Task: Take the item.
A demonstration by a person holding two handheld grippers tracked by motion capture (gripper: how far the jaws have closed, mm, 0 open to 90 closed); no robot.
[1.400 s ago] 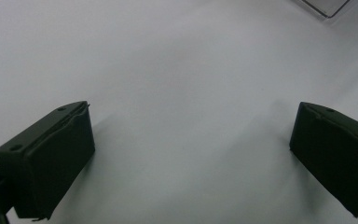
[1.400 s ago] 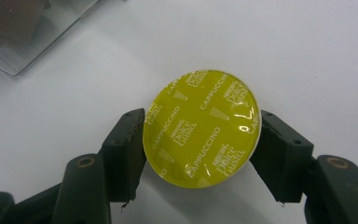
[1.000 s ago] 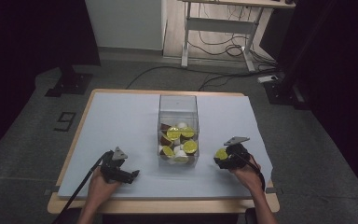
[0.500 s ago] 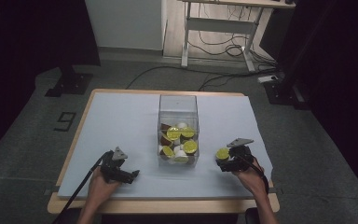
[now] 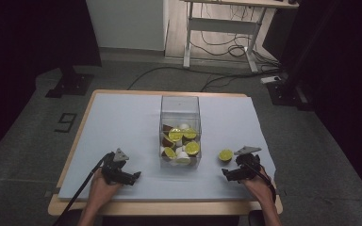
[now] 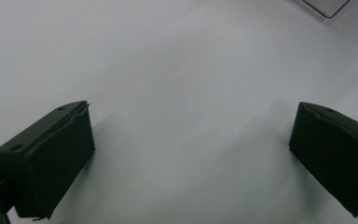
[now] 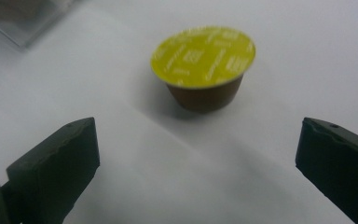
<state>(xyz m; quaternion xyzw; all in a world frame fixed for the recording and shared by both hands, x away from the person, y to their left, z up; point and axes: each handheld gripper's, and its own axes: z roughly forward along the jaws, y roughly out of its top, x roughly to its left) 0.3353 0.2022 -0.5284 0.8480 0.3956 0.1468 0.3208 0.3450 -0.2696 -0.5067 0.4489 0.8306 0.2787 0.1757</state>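
Left tongs (image 5: 134,176), held in the person's left hand (image 5: 102,184), rest on the pale table (image 5: 122,117) to the left of the clear box (image 5: 180,106) and well apart from it; in the left gripper view the jaws stand spread wide with nothing but bare table surface between them, and one corner of the box shows at the upper right. The clear box stands at the middle of the table and holds a heap of coffee capsules (image 5: 181,143), some with yellow-green lids, some brown, some white. To the right of the box, apart from its wall, a single capsule (image 7: 203,65) sits upright on the table, yellow-green foil lid on top, brown cup below. Right tongs (image 7: 198,154), held in the person's right hand (image 5: 258,183), lie just beyond the capsule on the side away from the box; jaws spread wide, the capsule ahead of them and untouched
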